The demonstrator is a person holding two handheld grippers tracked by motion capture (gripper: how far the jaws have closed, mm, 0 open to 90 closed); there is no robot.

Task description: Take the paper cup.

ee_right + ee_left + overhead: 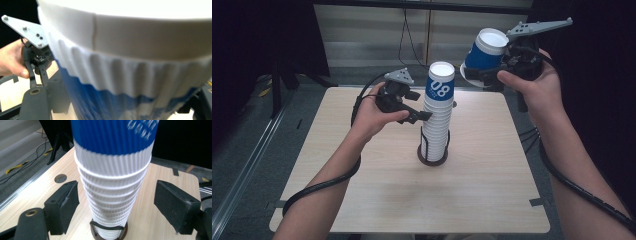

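The left gripper [424,116] sits with its jaws spread on either side of the stack of cups [437,117], not touching it; in the left gripper view the two pads stand clear of the ribbed white walls. The right gripper [484,75] is clamped on a single cup [484,50], blue and white, held tilted and high above the far right corner of the table [362,200], well apart from the stack. The stack stands upside down in a round wire holder [432,152] near the middle of the table.

The step in hand looks like pulling one cup off while the rest stay put. To do it well, the left jaws should close gently on the stack below its top cup, just firm enough to steady it without crushing the ribs. The free cup should be carried clear without swinging back into the stack, which looks tall and easy to tip.
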